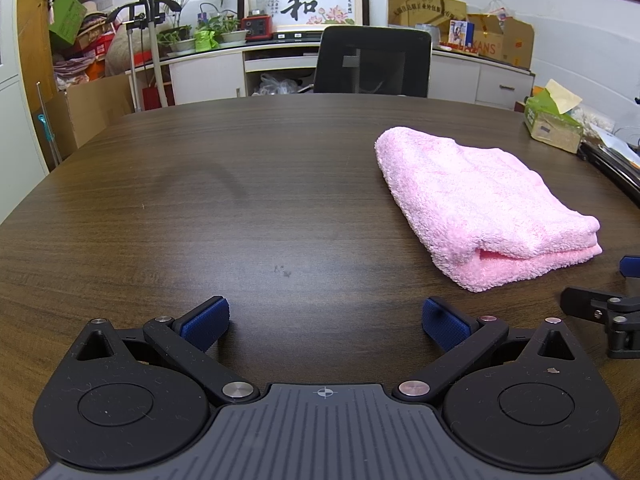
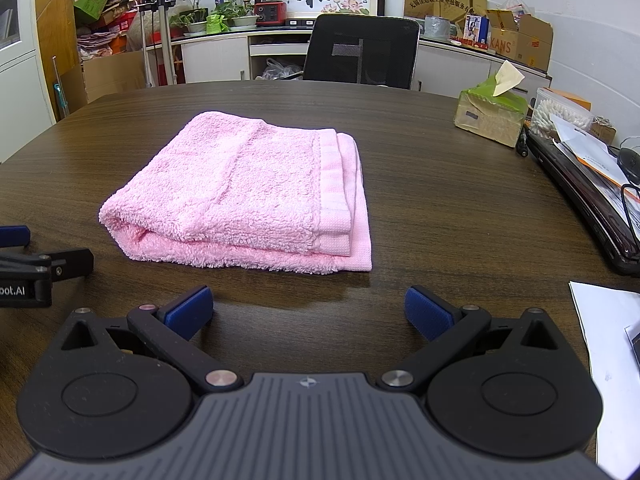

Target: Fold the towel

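Observation:
A pink towel (image 2: pixel 248 196) lies folded in layers on the dark wooden table (image 2: pixel 440 200). In the left wrist view the towel (image 1: pixel 480 204) lies ahead to the right. My left gripper (image 1: pixel 326 320) is open and empty, low over bare table, to the left of the towel. My right gripper (image 2: pixel 308 312) is open and empty, just in front of the towel's near edge, apart from it. The right gripper's side (image 1: pixel 608 312) shows at the right edge of the left wrist view, and the left gripper's side (image 2: pixel 36 268) at the left edge of the right wrist view.
A tissue box (image 2: pixel 490 114), a cotton swab container (image 2: pixel 560 116), a dark laptop with papers (image 2: pixel 592 188) and white paper (image 2: pixel 608 360) are on the table's right side. A black office chair (image 2: pixel 360 50) stands behind the table, with cabinets and clutter beyond.

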A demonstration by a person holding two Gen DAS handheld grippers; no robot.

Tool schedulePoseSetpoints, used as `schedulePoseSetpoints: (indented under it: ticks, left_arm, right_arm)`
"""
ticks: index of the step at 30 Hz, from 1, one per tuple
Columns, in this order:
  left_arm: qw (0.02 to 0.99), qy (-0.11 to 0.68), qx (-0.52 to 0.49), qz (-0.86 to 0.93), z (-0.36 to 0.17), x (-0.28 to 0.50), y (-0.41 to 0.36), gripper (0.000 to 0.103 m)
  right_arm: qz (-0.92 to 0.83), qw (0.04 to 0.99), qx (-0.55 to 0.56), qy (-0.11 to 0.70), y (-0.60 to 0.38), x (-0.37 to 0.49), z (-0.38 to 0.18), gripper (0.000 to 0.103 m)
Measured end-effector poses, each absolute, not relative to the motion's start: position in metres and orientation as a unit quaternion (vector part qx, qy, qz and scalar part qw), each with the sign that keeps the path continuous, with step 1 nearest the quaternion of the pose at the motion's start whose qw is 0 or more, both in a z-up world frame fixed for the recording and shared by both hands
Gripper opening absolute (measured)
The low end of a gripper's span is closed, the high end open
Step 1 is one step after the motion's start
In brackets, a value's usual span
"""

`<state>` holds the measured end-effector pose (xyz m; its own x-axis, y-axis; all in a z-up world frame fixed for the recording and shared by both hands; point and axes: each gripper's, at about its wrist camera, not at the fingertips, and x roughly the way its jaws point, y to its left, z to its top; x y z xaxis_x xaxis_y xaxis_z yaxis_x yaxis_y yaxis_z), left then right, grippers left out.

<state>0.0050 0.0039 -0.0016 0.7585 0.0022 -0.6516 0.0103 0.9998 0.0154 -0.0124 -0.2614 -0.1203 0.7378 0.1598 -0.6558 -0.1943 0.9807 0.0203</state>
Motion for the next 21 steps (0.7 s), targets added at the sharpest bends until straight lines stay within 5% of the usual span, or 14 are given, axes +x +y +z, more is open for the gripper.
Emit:
schedulePoseSetpoints:
  ticks: [21]
  left_arm:
    - [0.938,0.347,0.004,0.009,0.0,0.011,0.032,0.103]
  right_arm:
    - [-0.007,0.941,-0.035,0.338,-0.305,-0.011,-0.121,0.103]
